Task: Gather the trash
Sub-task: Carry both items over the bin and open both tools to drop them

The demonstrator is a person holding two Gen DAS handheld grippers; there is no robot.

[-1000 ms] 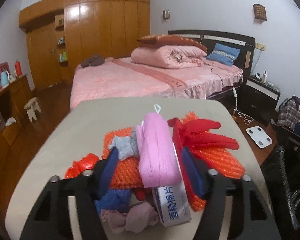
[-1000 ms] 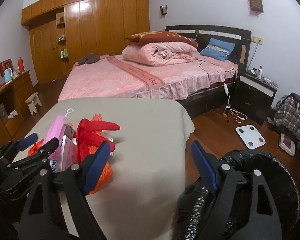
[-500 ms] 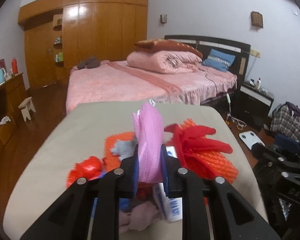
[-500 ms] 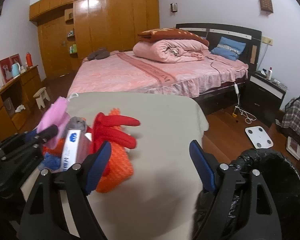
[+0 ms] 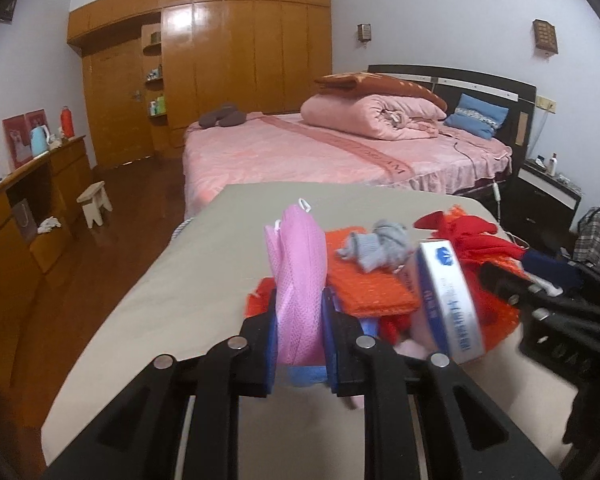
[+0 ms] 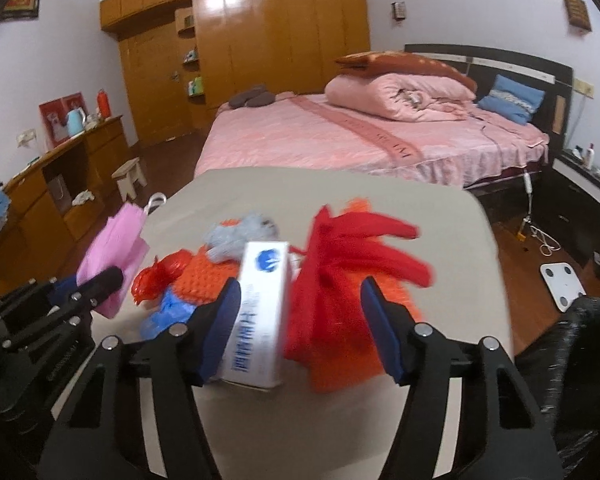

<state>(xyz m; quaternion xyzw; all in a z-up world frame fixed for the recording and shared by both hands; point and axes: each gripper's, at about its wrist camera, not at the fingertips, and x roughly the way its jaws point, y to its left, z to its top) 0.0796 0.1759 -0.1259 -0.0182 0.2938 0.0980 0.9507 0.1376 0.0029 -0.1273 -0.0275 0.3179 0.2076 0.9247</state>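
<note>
A pile of trash lies on the beige table [image 6: 300, 184]. It holds a white-and-blue box [image 6: 260, 312], a red glove [image 6: 352, 248], orange mesh [image 6: 204, 276], a grey sock [image 6: 240, 232] and blue and red plastic scraps. My left gripper [image 5: 300, 312] is shut on a pink mesh pouch [image 5: 300, 264] that stands upright between its pads. It holds the pouch [image 6: 116, 248] at the pile's left side. My right gripper [image 6: 300, 320] hangs over the pile with its jaws closing. The box and the glove sit between them. Its right pad is clear of the glove.
A black trash bag [image 6: 580, 340] stands open at the table's right edge. Beyond the table is a pink bed [image 5: 320, 152]. A wooden cabinet [image 5: 28, 208] and a stool [image 5: 94, 200] are on the left, a white scale [image 6: 562, 280] on the floor at right.
My left gripper shut on the pink pouch and carried it left of the pile. My right gripper swung left from the trash bag over the pile, and its jaws narrowed around box and glove.
</note>
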